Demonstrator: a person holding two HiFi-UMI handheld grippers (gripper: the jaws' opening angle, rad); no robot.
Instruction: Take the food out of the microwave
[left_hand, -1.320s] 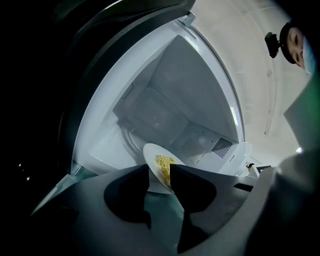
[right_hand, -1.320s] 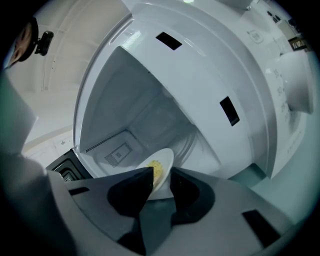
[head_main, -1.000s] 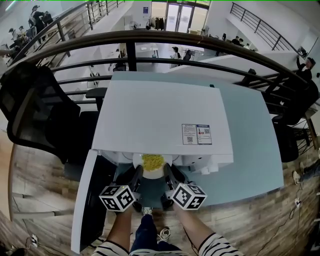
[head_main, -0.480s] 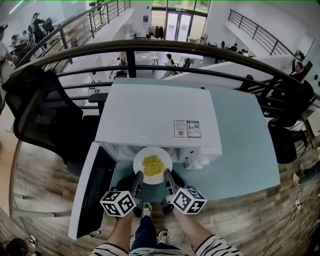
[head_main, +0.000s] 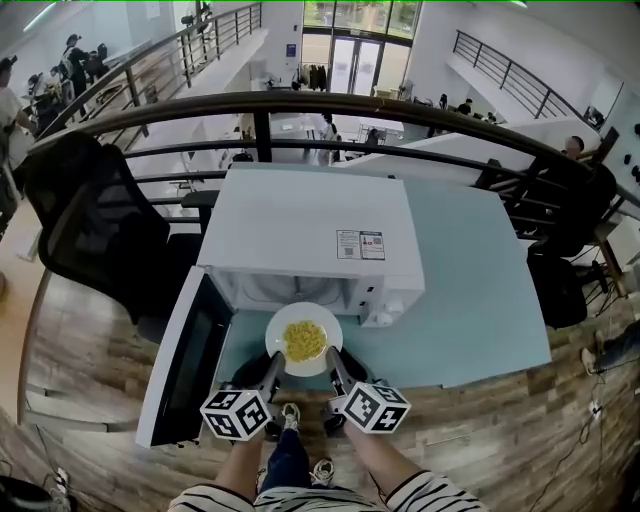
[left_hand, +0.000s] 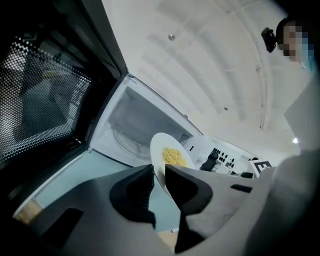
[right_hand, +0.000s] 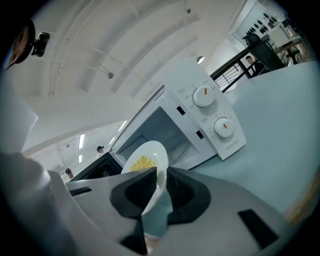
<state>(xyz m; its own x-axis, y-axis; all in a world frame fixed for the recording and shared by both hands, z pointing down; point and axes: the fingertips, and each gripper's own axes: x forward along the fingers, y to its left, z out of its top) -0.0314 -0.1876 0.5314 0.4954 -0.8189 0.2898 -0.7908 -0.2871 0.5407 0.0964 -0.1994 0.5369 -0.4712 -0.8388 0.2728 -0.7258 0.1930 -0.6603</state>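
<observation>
Plate (head_main: 327, 324) w/ food (head_main: 304, 340) pinched at rim, out front of open microwave (head_main: 300, 230).

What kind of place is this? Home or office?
Probably an office building's upper gallery: a curved black railing overlooks a hall with glass doors, and the microwave sits on a pale blue table beside a mesh office chair.

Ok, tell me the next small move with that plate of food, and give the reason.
Probably lower the plate level onto the teal table in front of the microwave. The left gripper and right gripper each clamp its near rim, the plate looks just clear of the open cavity, and the loose yellow food could slide if it tips.
</observation>
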